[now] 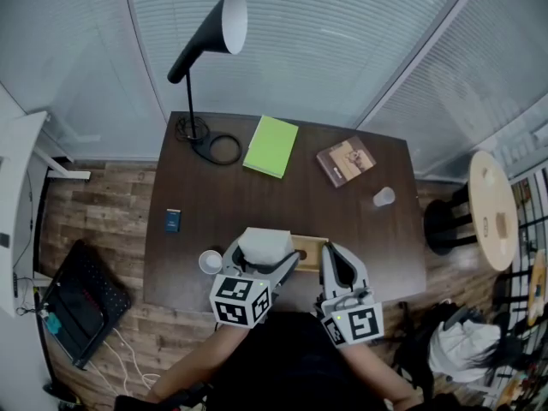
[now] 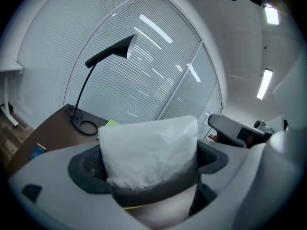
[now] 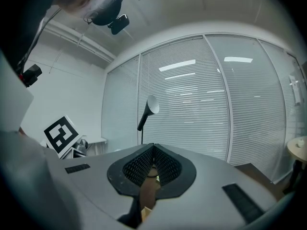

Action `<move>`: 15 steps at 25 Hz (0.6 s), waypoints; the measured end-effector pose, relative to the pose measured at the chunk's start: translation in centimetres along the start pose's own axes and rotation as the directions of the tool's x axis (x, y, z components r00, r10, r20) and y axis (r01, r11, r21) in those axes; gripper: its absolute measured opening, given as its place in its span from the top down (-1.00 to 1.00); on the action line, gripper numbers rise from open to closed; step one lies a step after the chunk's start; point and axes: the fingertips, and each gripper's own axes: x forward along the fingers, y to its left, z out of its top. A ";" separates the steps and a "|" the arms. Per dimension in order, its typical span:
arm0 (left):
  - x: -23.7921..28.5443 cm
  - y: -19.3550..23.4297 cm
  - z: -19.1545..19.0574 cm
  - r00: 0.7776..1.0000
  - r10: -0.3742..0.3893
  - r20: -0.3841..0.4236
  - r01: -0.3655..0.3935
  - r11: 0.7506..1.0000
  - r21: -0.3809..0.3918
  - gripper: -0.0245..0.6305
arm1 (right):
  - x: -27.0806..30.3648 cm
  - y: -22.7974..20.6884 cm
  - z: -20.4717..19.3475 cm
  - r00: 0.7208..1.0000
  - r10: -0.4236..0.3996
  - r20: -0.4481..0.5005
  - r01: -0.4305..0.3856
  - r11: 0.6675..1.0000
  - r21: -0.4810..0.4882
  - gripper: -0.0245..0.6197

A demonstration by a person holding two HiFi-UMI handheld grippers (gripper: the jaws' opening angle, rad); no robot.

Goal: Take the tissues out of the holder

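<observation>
Slatted blinds close off the glass-walled room behind the dark table (image 1: 257, 199), where an open wooden holder (image 1: 310, 250) sits near the front edge. At the holder's left end the left hand-held gripper (image 1: 262, 262) is clamped wide around a white pack of tissues (image 1: 264, 240) in clear wrap, one jaw pressing each side. At the holder's right end the right hand-held gripper (image 1: 336, 259) is clenched with nothing in it, its ribbed pads meeting at the tips. Well beyond the holder lie a green notebook (image 1: 271, 146), a brown book (image 1: 346, 161) and a black lamp (image 1: 205, 37).
</observation>
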 end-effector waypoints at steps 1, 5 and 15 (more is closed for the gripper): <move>-0.3 0.2 0.3 1.000 -0.002 0.010 0.002 1.000 0.000 -0.65 | -0.2 0.5 0.0 1.000 0.000 -0.005 0.000 1.000 -0.006 0.90; -1.8 1.5 1.5 0.999 0.012 0.052 -0.010 1.000 -0.023 -0.65 | -0.7 2.0 -0.4 1.000 -0.007 -0.028 0.006 1.000 -0.021 0.90; -5.7 0.7 2.5 0.979 0.088 0.183 -0.116 0.982 0.147 -0.65 | -2.0 3.9 -0.7 1.000 -0.025 -0.018 0.025 0.999 -0.022 0.90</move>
